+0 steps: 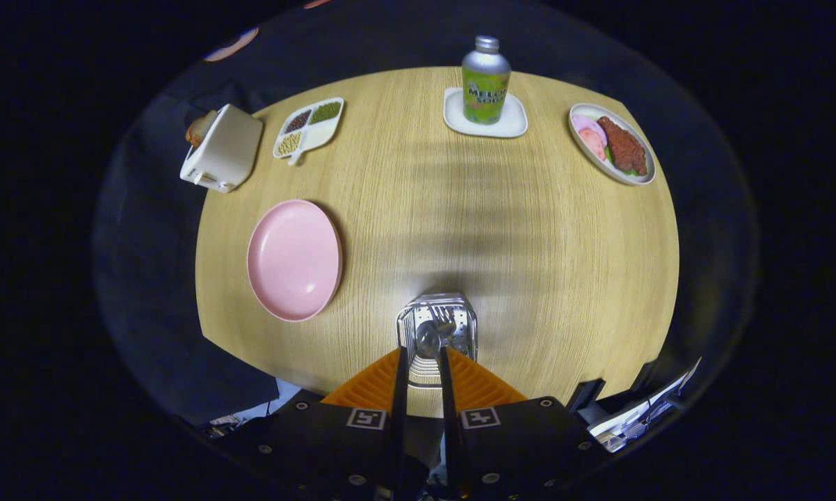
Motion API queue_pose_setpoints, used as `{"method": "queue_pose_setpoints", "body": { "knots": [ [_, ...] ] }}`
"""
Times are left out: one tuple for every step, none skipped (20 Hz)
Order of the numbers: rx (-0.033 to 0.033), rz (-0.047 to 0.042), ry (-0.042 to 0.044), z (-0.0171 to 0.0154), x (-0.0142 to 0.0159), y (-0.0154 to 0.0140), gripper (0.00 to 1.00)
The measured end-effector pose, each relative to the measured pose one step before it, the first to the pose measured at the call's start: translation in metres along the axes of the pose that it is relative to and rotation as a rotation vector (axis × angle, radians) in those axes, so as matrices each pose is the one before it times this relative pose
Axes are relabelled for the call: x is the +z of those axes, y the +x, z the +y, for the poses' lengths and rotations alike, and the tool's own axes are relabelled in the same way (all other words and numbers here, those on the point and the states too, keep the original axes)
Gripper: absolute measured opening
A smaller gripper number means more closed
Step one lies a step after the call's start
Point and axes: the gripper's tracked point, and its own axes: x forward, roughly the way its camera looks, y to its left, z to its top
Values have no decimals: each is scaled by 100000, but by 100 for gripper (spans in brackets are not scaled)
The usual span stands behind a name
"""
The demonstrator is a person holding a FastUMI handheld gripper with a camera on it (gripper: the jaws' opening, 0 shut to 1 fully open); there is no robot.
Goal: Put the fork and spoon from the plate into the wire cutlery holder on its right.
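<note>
The wire cutlery holder stands on the wooden table just ahead of my fingertips, and I look down into it. A metal fork stands inside it, tines up. The bowl of the spoon sits right at my gripper, held between the two narrowly spaced fingers, with its handle pointing down into the holder. The pink plate lies to the left of the holder with nothing on it.
Beyond the holder stand a green soda bottle on a white coaster, a dish of meat and ham at far right, a divided dish of beans and a white toaster at far left.
</note>
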Motion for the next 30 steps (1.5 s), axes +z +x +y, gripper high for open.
{"method": "queue_pose_setpoints", "body": {
  "knots": [
    [-671, -6118, -1772, 24, 596, -695, 29],
    [-393, -5748, -1632, 107, 693, -621, 31],
    [-591, -5584, -1284, 70, 597, -652, 35],
    [-480, -5662, -910, -72, 752, -656, 38],
    [-746, -5994, -63, -118, 928, -776, 45],
    [-307, -5446, 76, 37, 953, -627, 48],
    [-499, -5690, 251, -149, 889, -644, 55],
    [-548, -5694, 2, -225, 1172, -548, 58],
    [-586, -6168, -36, -242, 1149, -680, 67],
    [-321, -6241, -111, -176, 1312, -692, 71],
    [153, -6102, -59, 271, 1172, -894, 76],
    [868, -5878, -108, 107, 1254, -494, 78],
    [-567, -6172, 119, -74, 1285, -215, 82],
    [-783, -5985, 595, -11, 1147, -66, 84],
    [-4, -5886, 551, 50, 1120, -296, 87],
    [404, -6149, 32, 343, 1174, -178, 88],
    [-1, -6034, -890, 258, 1189, -319, 88],
    [146, -5756, -1345, 233, 1348, -448, 88],
    [-23, -5335, -1494, 311, 1263, -477, 89],
    [-7, -4395, -1265, 174, 1048, -321, 89],
    [54, -3594, -782, 259, 929, -451, 89],
    [-128, -2600, -296, 123, 843, -195, 89],
    [366, -1776, 311, 279, 522, -436, 90],
    [140, -1267, 393, 68, 411, -194, 90],
    [269, -1204, 550, 87, 404, -224, 90],
    [-101, -1705, 337, -51, 487, -245, 90],
    [-189, -1272, 59, -52, 490, -282, 90],
    [-495, -1285, -72, -182, 340, -183, 90],
    [-176, -1099, -30, -138, 384, -201, 90],
    [-451, -962, -66, -46, 338, -192, 90]
  ]
}}
